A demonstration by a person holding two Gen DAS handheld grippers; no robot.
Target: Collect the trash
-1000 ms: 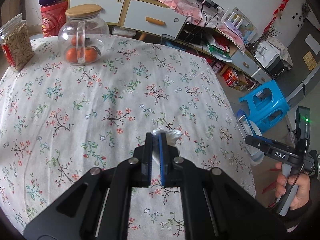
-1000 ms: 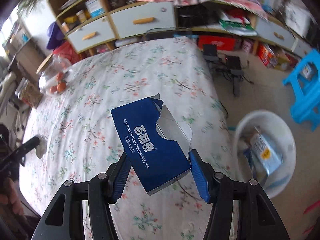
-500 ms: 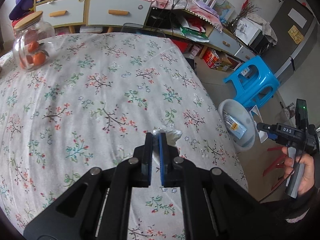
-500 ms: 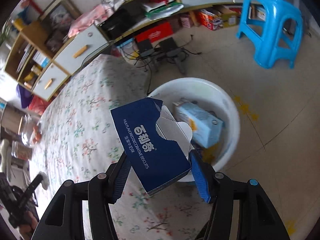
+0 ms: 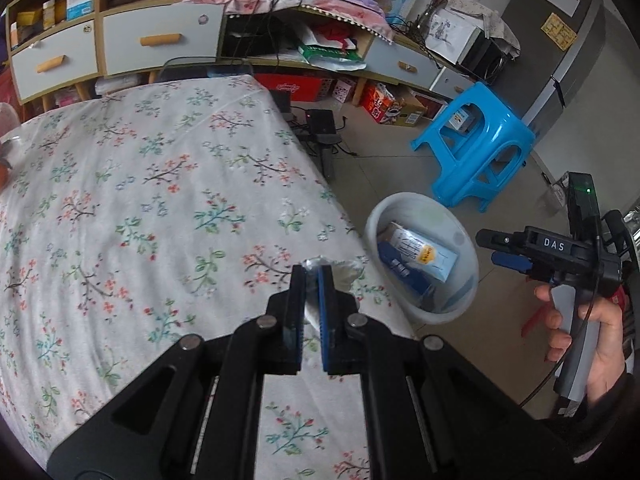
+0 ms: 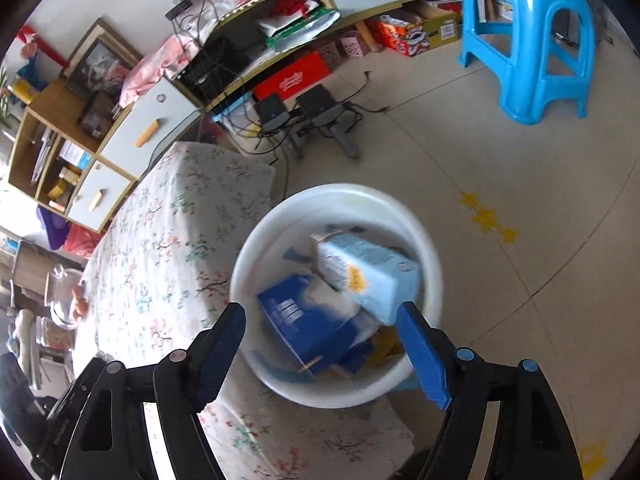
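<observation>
Pinching tissue wad (image 5: pixel 347 271): left hand-held gripper (image 5: pixel 311 280); right hand-held gripper (image 6: pixel 320 320) spread above bin (image 6: pixel 280 384).

Both grippers: black frames, blue finger pads (image 6: pixel 420 354), silver screws. Right gripper (image 5: pixel 506 250) says "DAS", green LED; bare hand (image 5: pixel 588 336), dark sleeve.

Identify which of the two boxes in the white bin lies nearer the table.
The dark blue box: it lies on the bin's table side, while the pale blue box with a yellow spot lies towards the open floor.
</observation>
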